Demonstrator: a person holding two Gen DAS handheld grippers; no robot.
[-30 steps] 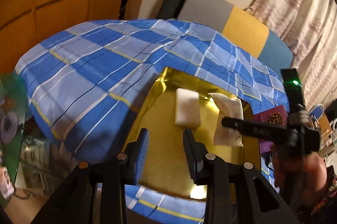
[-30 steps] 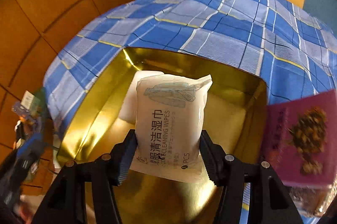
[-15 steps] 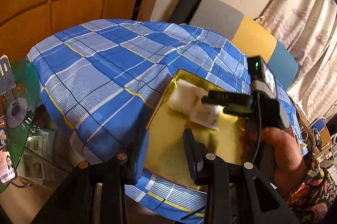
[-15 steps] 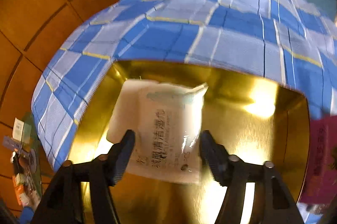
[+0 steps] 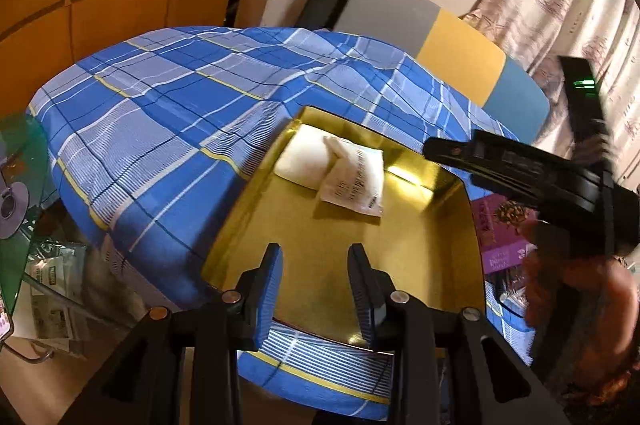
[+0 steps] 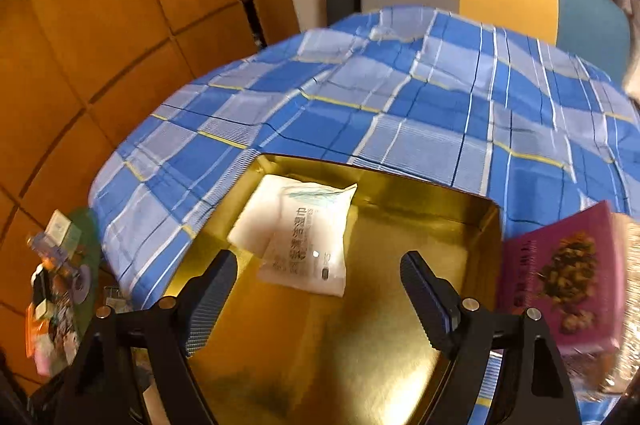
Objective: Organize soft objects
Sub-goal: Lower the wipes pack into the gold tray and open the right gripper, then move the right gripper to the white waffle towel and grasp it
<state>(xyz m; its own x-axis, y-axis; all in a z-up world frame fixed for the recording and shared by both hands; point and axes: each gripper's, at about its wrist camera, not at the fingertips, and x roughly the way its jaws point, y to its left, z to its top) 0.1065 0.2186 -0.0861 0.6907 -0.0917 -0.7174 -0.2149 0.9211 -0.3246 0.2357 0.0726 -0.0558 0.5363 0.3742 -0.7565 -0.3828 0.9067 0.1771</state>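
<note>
A white wet-wipes packet (image 6: 308, 245) lies in the far left corner of a gold tray (image 6: 360, 345), partly on top of a plain white soft pack (image 6: 256, 221). Both also show in the left wrist view: the packet (image 5: 356, 181) and the white pack (image 5: 300, 161) in the tray (image 5: 400, 249). My right gripper (image 6: 318, 289) is open and empty, above the tray just short of the packet. My left gripper (image 5: 316, 285) is open and empty over the tray's near edge.
The tray sits on a table with a blue plaid cloth (image 6: 400, 105). A purple box (image 6: 560, 277) stands right of the tray. A green glass side table (image 6: 68, 265) with clutter is at lower left. A cushioned bench (image 5: 460, 37) and curtain lie behind.
My right gripper let go of the wipes packet, opened wide and drew back. The packet now rests in the tray against the white pack. The left gripper backed away.
</note>
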